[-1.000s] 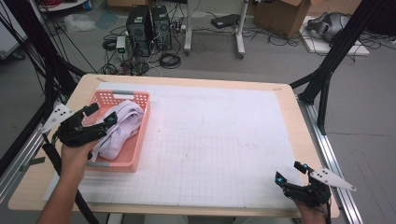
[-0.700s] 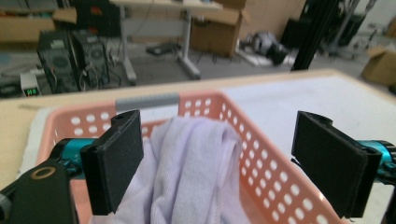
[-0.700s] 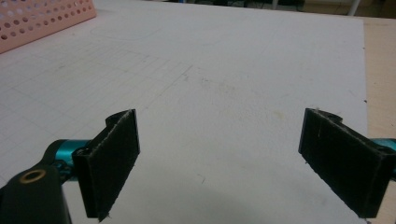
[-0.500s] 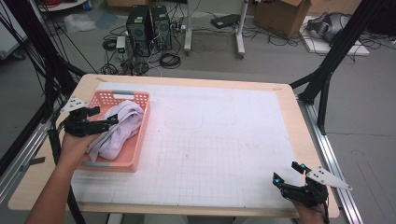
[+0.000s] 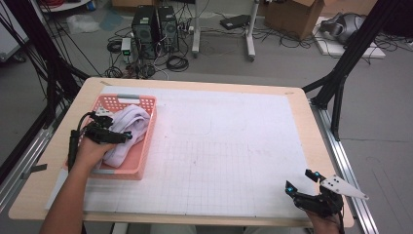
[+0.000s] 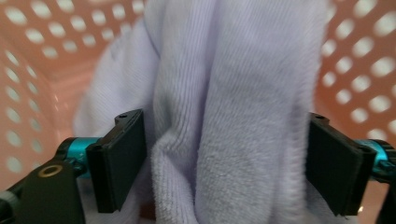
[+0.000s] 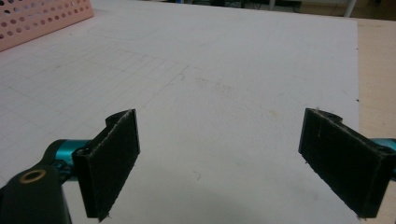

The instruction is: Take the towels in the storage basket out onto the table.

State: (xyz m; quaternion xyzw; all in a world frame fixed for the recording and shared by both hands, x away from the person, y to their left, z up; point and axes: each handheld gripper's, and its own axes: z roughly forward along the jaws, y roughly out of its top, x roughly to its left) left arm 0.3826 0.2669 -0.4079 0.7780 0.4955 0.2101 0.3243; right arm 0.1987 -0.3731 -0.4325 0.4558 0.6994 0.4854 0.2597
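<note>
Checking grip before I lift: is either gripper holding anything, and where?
Nothing clamped yet. Left gripper is open around a towel fold in the basket; right gripper is open, empty.

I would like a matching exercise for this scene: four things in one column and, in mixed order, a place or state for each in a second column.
Things:
1. towel
2. basket
3. left gripper
4. right gripper

Places or states:
A. pink, on the left part of the table
B. open over the bare white mat, near the front right corner
C. pale lilac, lying inside the basket
D. open, its jaws on either side of a fold of cloth

Pairs: 1-C, 2-A, 3-D, 4-B
</note>
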